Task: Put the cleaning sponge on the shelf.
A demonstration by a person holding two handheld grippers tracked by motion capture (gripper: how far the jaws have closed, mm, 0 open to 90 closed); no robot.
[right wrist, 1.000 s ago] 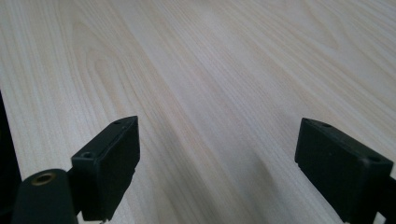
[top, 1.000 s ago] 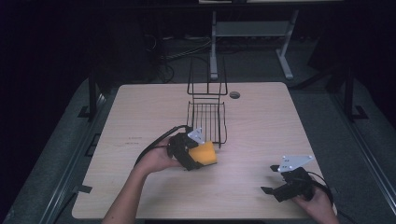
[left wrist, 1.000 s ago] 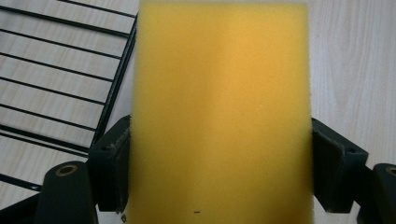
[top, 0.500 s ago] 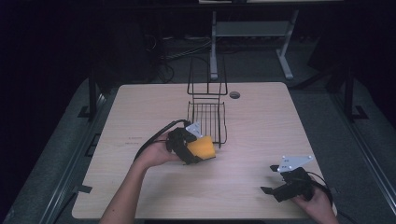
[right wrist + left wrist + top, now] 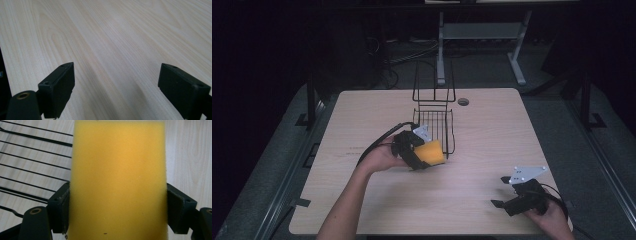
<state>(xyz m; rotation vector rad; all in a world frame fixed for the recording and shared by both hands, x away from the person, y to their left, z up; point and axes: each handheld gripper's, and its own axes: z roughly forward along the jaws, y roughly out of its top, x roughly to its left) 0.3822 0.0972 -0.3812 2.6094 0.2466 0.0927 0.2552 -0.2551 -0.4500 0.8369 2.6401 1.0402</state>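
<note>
Pale wood desk (image 5: 362, 120). My left tool (image 5: 424, 155) pinches the sponge (image 5: 117, 180) across its sides (soft, light); right tool (image 5: 502, 192) spread, idle.

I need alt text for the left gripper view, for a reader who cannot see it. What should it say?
A yellow sponge stands upright, clamped between the two black jaws of the left gripper, and covers most of the picture. Behind it, black bars of a wire basket lie at the left, over a light wooden table.

Light wood bench (image 5: 362, 115), black wire basket (image 5: 434, 120) standing mid-bench toward far edge, round grommet hole (image 5: 463, 101) just beside it.
</note>
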